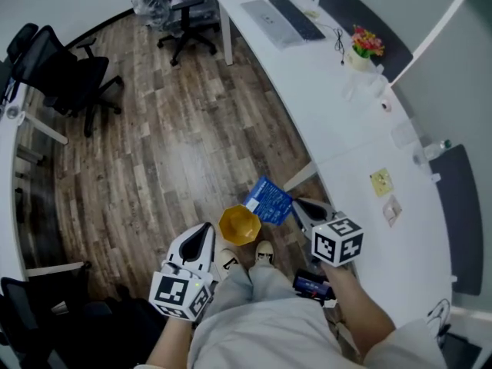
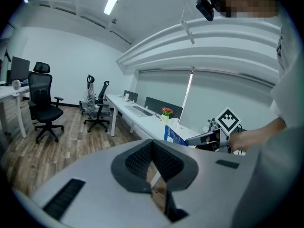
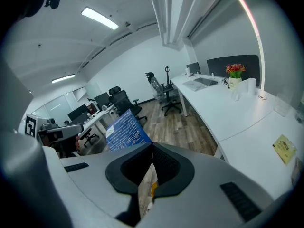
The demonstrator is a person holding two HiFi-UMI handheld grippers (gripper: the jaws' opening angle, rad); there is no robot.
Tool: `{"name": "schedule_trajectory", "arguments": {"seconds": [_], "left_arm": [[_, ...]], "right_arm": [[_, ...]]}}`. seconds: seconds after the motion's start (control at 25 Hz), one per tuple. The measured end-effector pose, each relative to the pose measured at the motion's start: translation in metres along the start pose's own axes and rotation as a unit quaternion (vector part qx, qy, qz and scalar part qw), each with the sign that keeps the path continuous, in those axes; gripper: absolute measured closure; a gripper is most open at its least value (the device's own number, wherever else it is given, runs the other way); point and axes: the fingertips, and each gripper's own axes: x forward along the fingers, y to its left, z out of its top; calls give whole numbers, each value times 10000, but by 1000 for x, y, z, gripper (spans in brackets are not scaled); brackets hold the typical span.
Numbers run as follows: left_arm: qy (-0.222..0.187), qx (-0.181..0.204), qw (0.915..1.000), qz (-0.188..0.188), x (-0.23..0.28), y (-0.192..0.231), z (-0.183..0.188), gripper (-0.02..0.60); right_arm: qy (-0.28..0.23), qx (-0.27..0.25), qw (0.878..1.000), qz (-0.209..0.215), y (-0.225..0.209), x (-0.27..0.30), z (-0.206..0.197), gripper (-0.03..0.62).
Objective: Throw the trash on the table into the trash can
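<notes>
R gripper (image 1: 297,204) is closed on a blue packet (image 1: 268,200). In the right gripper view the jaws meet at the tip (image 3: 152,148) and the packet (image 3: 126,129) sticks up and to the left from there. The packet is off the desk (image 1: 346,129), out over the wood floor (image 1: 169,152). In head view its lower corner sits just beside the rim of a yellow bin (image 1: 240,224), up and to the right of it. Can't tell how high above the bin it is.

The bin stands on the floor right in front of the person's shoes (image 1: 264,252), between the 2 grippers.

L gripper (image 1: 205,229) is closed w/ nothing in it; the pads (image 2: 164,163) meet at the tip. It's low, left of the bin, apart from it.

The left gripper view also catches the packet (image 2: 173,135) at the R gripper's tip (image 2: 190,139).

On the desk: a yellow note (image 1: 381,181), flowers (image 1: 367,44), a keyboard (image 1: 296,18).
</notes>
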Motion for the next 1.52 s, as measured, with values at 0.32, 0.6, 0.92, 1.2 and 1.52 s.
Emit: {"name": "schedule_trajectory", "arguments": {"seconds": [0.32,0.6,0.92,1.2,1.52], "left_arm": [[283,-186,9993,172,16,16,-36,580],[568,-351,9972,331,38,39,-81,580],[760,-612,9937,550,56,77,-143,580],[921,-761,9902,725,75,106,-212,580],[836,-831,9895,834,82,132,-275,580]], "right_arm": [[599,-99,9980,159,-19,47,-46,562],[1053,-187,9940,215,-36,108,-101,562],[1858,-101,9825,-35,-62,180,-212,562],[2329,-236,9721,-146,-86,242,-300,562],[2582,-294,9655,-174,-99,302,-383,562]]}}
